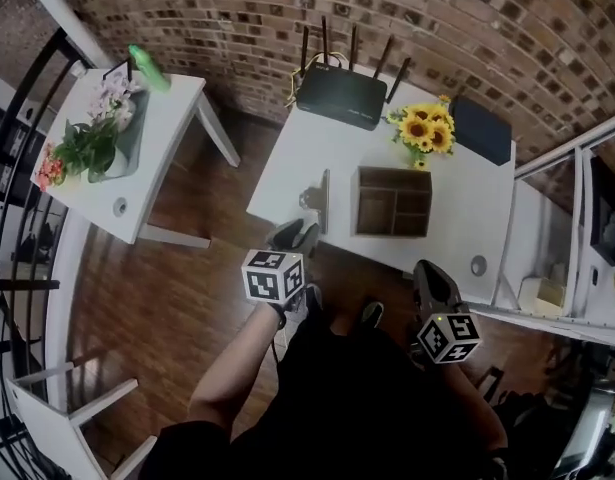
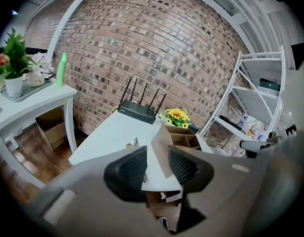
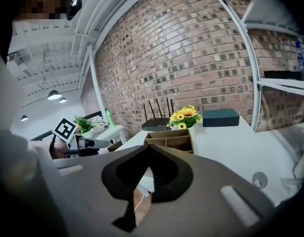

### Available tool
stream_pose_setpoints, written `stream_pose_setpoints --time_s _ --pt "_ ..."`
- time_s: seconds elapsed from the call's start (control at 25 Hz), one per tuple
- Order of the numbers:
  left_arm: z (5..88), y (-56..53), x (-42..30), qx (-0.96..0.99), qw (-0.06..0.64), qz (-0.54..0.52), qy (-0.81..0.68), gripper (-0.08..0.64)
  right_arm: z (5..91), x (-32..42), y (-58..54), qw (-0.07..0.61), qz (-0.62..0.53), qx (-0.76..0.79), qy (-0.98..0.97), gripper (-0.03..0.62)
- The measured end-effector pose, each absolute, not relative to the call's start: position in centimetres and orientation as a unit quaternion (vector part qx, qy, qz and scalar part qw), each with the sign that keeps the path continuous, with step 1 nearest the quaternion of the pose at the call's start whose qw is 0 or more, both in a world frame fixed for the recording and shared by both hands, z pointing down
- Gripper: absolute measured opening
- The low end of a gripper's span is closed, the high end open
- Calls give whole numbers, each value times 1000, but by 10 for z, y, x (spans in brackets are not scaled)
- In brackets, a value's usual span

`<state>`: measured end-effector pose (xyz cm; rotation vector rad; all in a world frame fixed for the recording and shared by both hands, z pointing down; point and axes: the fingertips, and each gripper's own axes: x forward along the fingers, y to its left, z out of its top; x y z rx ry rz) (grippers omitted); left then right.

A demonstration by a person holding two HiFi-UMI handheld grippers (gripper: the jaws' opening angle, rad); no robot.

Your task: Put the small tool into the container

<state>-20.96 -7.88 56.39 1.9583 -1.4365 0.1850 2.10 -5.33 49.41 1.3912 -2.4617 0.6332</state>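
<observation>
Head view puts the small tool [image 1: 311,199] near the counter's [image 1: 467,203] lower-left edge, just left of the container [image 1: 392,172]. The left claw [image 1: 294,234] hangs just below the tool in the frame, its jaws wide and nothing between them. It should line up squarely over the tool, pinch mid-body, then lift clear of the container's wall. The container's compartments look empty (some shadowed). The right claw [image 1: 432,280], at lower right, is closed on nothing.
</observation>
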Motion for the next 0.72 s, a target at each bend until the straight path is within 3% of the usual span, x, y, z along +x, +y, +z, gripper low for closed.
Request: stream_pose_setpoints --time_s 0.32,0.72 --pt "611 -120 -221 733 383 136 -545 175 482 18 -104 88 219 460 -856 11" --pt "679 -152 -233 678 498 144 -522 193 478 43 -130 68 223 458 -858 11"
